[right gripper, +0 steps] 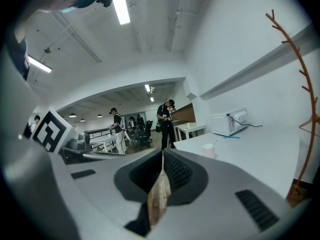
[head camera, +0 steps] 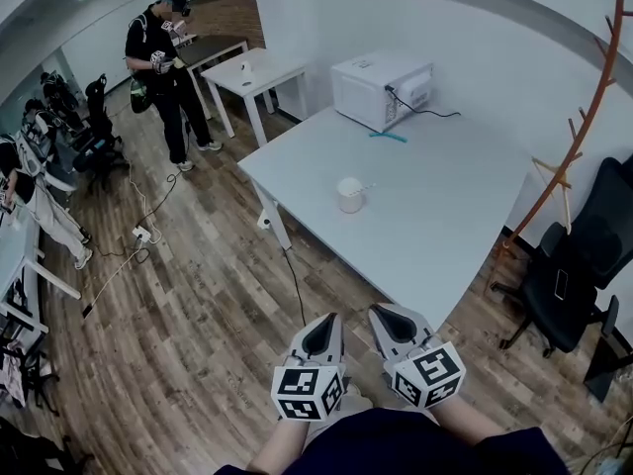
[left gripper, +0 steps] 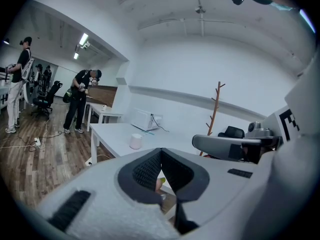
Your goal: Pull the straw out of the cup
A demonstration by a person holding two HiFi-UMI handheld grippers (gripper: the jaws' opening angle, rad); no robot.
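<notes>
A white cup (head camera: 350, 195) stands upright near the middle of the white table (head camera: 465, 216), with a thin straw (head camera: 368, 186) leaning out of it to the right. Both grippers hang low by my body, over the wood floor and short of the table's near corner, far from the cup. The left gripper (head camera: 326, 323) is shut with nothing in it, and so is the right gripper (head camera: 382, 315). The left gripper view shows the cup (left gripper: 135, 141) small beyond the shut left gripper (left gripper: 161, 150). In the right gripper view the cup (right gripper: 209, 150) sits right of the shut right gripper (right gripper: 163, 152).
A white microwave (head camera: 381, 89) with a black cord stands at the table's far end, a blue object (head camera: 389, 137) before it. A wooden coat rack (head camera: 584, 117) and a black office chair (head camera: 579, 265) stand to the right. A person (head camera: 168, 67) stands by a small white table (head camera: 257, 72) at far left.
</notes>
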